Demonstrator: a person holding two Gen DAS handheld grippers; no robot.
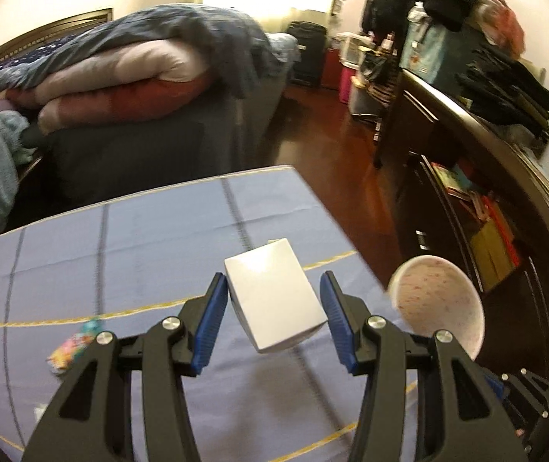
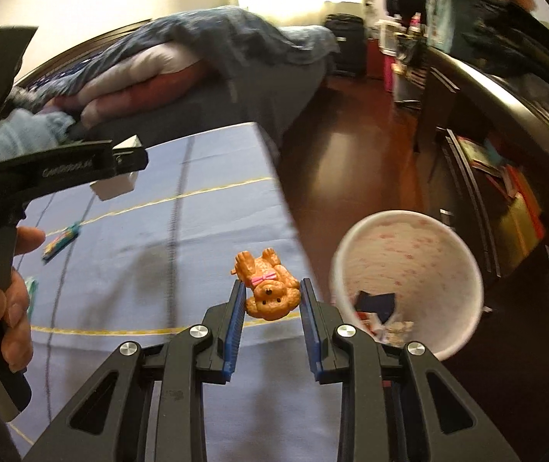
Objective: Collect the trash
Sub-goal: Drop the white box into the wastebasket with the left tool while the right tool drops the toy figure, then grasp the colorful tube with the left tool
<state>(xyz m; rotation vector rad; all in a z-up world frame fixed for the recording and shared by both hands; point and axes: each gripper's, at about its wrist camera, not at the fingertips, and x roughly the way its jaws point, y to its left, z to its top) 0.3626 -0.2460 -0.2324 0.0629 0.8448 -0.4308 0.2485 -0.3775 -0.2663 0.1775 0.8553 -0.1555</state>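
Trash sits at the bottom of the white paper cup (image 2: 409, 281), whose inner wall is speckled pink: a dark blue scrap, something red and white beside it, and some pale crumpled bits. In the right wrist view the cup appears off the right edge of the table (image 2: 151, 269), over the dark wooden floor; what holds it up is not visible. The table wears a lavender cloth crossed by dark and yellow lines. The right gripper (image 2: 270, 302) has its jaws clamped on a small orange teddy-bear figure (image 2: 268, 287) with a pink bow, carried above the cloth just left of the cup. The left gripper (image 1: 272, 302) holds a white box (image 1: 270, 296) tilted between its blue pads; the left pad touches the box and the right pad meets its lower corner, so the jaws are closed on it and the box is lifted off the cloth. From the left wrist view the same cup (image 1: 438, 300) shows to the right of the box, past the table edge. A colourful wrapper (image 1: 76, 342) lies flat on the cloth to the left, and another teal-edged wrapper (image 2: 32, 294) lies near the hand (image 2: 9, 292) gripping the left tool
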